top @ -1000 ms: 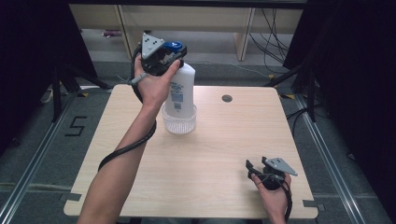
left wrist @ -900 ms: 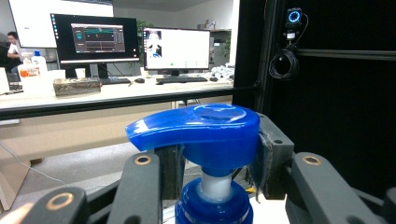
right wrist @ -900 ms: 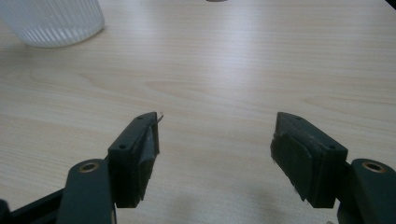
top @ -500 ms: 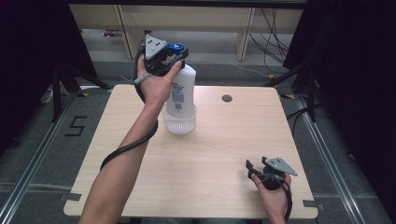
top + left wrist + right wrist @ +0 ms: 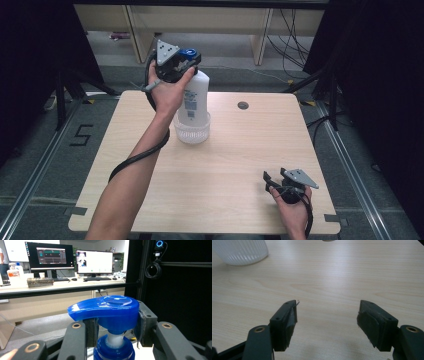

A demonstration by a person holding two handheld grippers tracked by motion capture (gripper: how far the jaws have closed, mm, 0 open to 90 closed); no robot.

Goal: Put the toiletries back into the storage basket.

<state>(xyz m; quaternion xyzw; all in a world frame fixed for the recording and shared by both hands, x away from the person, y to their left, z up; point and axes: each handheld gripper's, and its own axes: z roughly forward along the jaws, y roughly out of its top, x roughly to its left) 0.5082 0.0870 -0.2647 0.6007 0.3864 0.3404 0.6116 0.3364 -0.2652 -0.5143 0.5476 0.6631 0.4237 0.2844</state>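
Pale wood table [image 5: 235,165] on grey floor [image 5: 40,165]; black curtains [image 5: 380,75]; two monitors [image 5: 93,262] on desk, perhaps office.

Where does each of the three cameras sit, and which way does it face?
High view: above the person's side, looking forward and down on the light wooden table; both forearms, left gripper, right gripper.
Left gripper view: rides that gripper, facing level across the room; its jaws flank the white bottle's blue pump head.
Right gripper view: low over the tabletop; its jaws stand apart.
Shared: the ribbed clear plastic cup.
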